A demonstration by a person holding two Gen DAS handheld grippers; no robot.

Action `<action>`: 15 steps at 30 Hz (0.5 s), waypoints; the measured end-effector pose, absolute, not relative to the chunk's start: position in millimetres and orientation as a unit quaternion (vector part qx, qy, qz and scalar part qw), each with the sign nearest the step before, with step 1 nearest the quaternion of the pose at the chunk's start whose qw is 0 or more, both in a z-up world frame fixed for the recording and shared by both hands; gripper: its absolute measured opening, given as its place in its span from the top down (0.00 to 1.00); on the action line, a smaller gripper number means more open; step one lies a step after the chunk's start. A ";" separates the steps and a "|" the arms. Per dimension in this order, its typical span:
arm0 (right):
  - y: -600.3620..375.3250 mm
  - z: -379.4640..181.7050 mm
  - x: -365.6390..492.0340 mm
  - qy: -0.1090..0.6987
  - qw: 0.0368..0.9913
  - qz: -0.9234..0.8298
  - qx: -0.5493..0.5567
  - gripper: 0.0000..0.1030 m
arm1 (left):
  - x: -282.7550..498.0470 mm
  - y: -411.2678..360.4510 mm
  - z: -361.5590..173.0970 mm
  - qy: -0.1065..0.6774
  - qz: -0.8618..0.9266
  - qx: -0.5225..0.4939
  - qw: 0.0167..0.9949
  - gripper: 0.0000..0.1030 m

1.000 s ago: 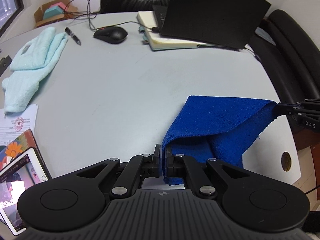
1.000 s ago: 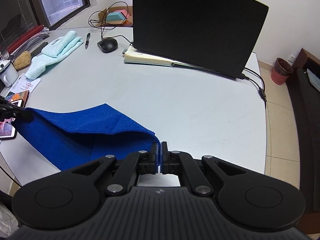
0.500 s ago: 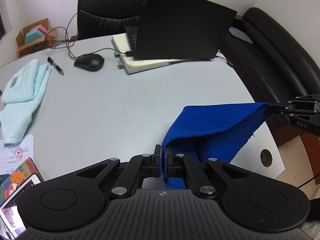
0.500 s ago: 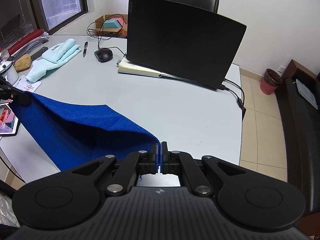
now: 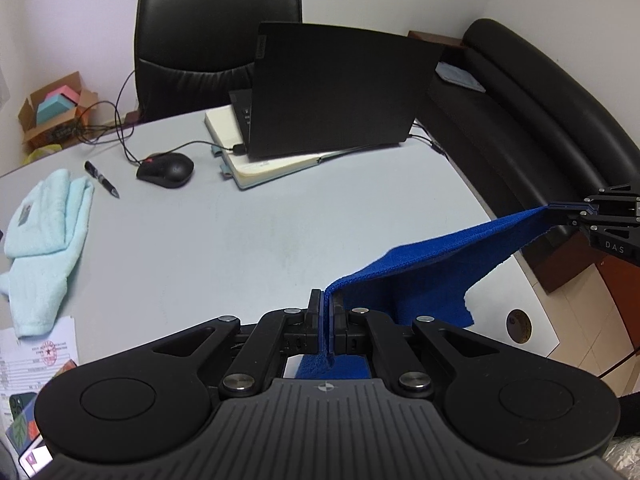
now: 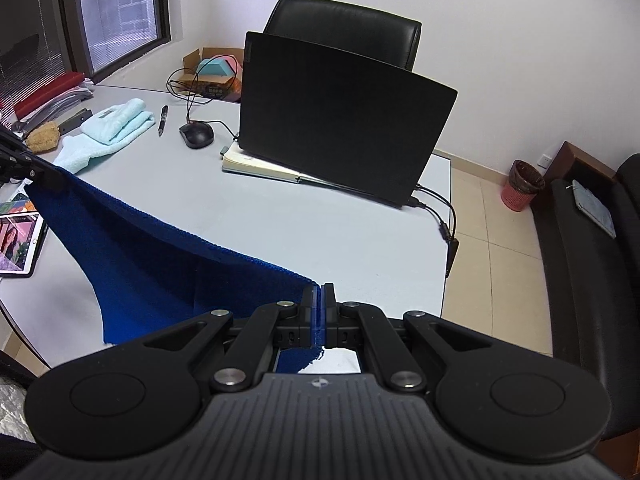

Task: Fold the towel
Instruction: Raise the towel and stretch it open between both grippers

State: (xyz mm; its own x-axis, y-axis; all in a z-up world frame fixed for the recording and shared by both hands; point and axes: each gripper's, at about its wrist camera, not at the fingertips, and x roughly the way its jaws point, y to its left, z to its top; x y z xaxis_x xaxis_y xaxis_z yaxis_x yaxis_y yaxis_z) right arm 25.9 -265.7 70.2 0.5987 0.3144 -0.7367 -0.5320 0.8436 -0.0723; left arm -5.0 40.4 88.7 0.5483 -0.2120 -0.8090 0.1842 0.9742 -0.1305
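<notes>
I see the grey table [image 5: 224, 240] filling mid-frame, black laptop [image 5: 336, 92] on a notebook upper centre, light-blue towel [image 5: 44, 232] at left edge, mouse [image 5: 166, 170] and pen [image 5: 102, 179] upper left. Blue towel [image 5: 432, 276] hangs stretched above the table's lower right. My left gripper [image 5: 327, 320] and right gripper [image 6: 319, 316] each pinch a corner of it.

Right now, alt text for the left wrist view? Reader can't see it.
The left gripper is clamped on one corner of a blue towel, which stretches, lifted, to the right gripper pinching the other end at the frame's right edge. Beyond lies a grey table with a black laptop, mouse, pen and light-blue towel.
</notes>
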 end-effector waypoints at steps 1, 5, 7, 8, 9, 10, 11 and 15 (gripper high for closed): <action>-266.2 71.4 26.7 0.377 0.883 0.239 -0.145 0.99 | -3.3 39.4 89.8 0.460 -0.114 -0.013 0.881 0.98; -268.4 76.9 34.1 0.368 0.888 0.233 -0.147 0.99 | 5.2 36.1 92.6 0.452 -0.115 -0.002 0.884 0.98; -268.7 78.9 38.7 0.363 0.891 0.230 -0.149 0.99 | 10.4 35.6 93.3 0.449 -0.114 -0.002 0.886 0.98; -268.6 79.4 41.6 0.361 0.892 0.228 -0.149 0.99 | 14.0 35.4 93.5 0.447 -0.114 -0.002 0.887 0.98; -268.4 80.0 44.6 0.359 0.893 0.226 -0.150 0.99 | 16.7 35.1 93.8 0.446 -0.114 -0.001 0.888 0.98; -268.2 80.6 47.6 0.357 0.894 0.224 -0.150 0.99 | 20.6 34.7 94.1 0.444 -0.113 0.000 0.889 0.98; -267.7 80.7 51.6 0.355 0.895 0.222 -0.152 0.99 | 24.8 34.4 94.6 0.442 -0.113 0.001 0.890 0.98; -265.6 81.6 66.5 0.345 0.901 0.212 -0.155 0.99 | 40.5 34.5 97.1 0.434 -0.113 0.005 0.894 0.98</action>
State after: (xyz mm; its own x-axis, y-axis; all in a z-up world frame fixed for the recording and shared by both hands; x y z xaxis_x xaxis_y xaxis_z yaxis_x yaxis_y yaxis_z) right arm 66.5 -265.6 81.6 0.6731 0.2746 -0.6867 -0.4881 0.8625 -0.1336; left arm 40.5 34.5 97.1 0.5983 -0.1968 -0.7768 0.2059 0.9746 -0.0883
